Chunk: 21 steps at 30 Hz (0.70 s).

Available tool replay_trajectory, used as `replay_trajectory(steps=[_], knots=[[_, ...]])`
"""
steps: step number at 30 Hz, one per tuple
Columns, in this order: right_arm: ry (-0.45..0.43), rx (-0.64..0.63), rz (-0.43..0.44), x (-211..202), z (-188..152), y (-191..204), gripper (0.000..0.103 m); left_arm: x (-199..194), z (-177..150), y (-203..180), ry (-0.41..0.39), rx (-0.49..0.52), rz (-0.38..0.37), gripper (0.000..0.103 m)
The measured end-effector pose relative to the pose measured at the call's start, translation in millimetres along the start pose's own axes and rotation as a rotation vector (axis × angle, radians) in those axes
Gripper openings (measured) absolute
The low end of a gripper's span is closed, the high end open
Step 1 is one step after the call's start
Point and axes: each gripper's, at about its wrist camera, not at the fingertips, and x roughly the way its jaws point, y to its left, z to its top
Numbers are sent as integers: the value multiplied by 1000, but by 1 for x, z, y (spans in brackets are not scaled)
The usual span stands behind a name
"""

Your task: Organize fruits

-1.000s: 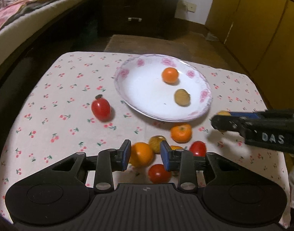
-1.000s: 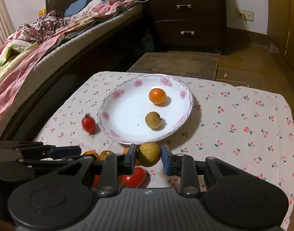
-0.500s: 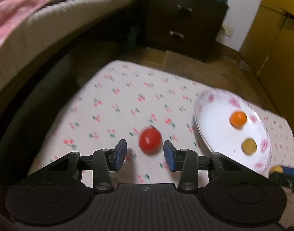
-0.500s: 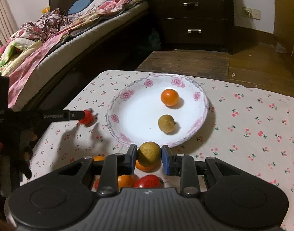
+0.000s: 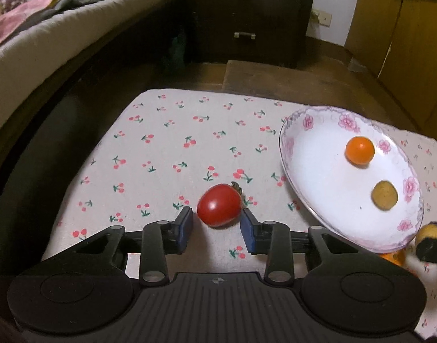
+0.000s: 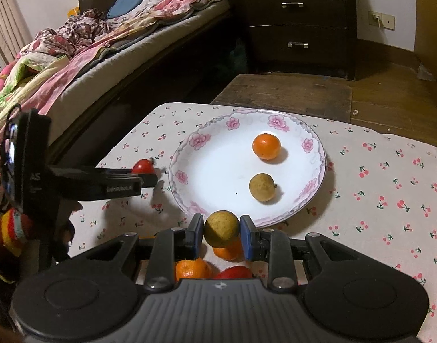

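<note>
Left wrist view: the left tongs [image 5: 217, 227] are seen with the jaws closing around a red tomato [image 5: 219, 205] that lies on the cherry-print table [image 5: 161, 148]. The right pad appears to touch its skin, while a gap is left at the left pad, so no grip is made yet. The flowered plate [image 5: 309, 123] stands to the right, an orange fruit [image 5: 359, 151] and a brownish fruit [image 5: 384, 195] resting in it.

Right wrist view: the right tongs [image 6: 221, 235] are shown narrowed onto a round yellow-brown fruit [image 6: 221, 228], held just before the plate's near rim. More orange and red fruits [image 6: 193, 268] lie on the table beneath.

The tomato is judged light, smooth and thin-skinned, hence slippery and easily bruised; it is best taken across its widest middle, away from the stem [image 5: 237, 186], with gentle pressure. The held fruit looks firmer and rougher, and is gripped at its equator.
</note>
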Motion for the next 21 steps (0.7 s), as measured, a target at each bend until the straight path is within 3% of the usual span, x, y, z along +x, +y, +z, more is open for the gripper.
replay_trajectory(steps=[10, 12, 15, 21], knots=[[22, 2, -3, 7, -1, -1, 38, 8, 7, -8, 11, 85, -27, 52], [23, 4, -5, 9, 0, -1, 38, 8, 4, -12, 10, 111, -8, 51], [19, 1, -4, 9, 0, 0, 38, 4, 1, -12, 14, 93, -11, 39], [17, 3, -12, 6, -2, -1, 38, -1, -2, -15, 23, 91, 12, 37]])
